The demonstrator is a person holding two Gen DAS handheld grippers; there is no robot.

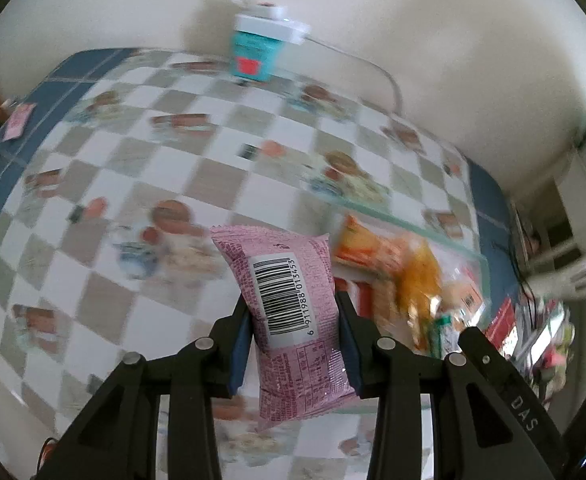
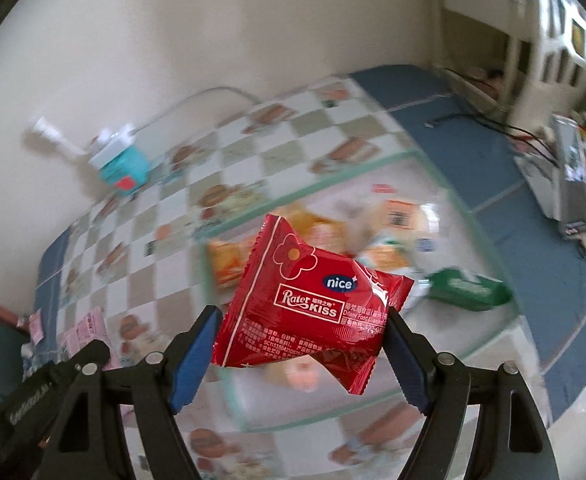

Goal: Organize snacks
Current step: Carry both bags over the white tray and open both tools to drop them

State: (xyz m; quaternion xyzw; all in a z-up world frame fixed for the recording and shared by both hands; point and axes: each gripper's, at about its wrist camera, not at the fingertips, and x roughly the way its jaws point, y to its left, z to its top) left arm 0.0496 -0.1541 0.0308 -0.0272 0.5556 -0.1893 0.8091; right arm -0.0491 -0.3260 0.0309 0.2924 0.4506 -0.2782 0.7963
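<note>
My left gripper (image 1: 293, 312) is shut on a pink snack packet (image 1: 289, 308) with a barcode and holds it upright above the checkered tablecloth, left of a clear glass-walled box (image 1: 413, 228). My right gripper (image 2: 299, 320) is shut on a red "Rater Kiss" snack packet (image 2: 313, 304) and holds it in the air over the clear box (image 2: 333, 176). The box holds several snacks, among them orange packets (image 2: 229, 260) and a green packet (image 2: 469, 288). The orange packets also show in the left wrist view (image 1: 397, 264).
A teal box with a white power adapter (image 1: 259, 46) stands at the far table edge by the wall. A pink packet (image 1: 19, 120) lies at the table's left edge. Cables and cluttered shelves (image 2: 569, 176) are to the right.
</note>
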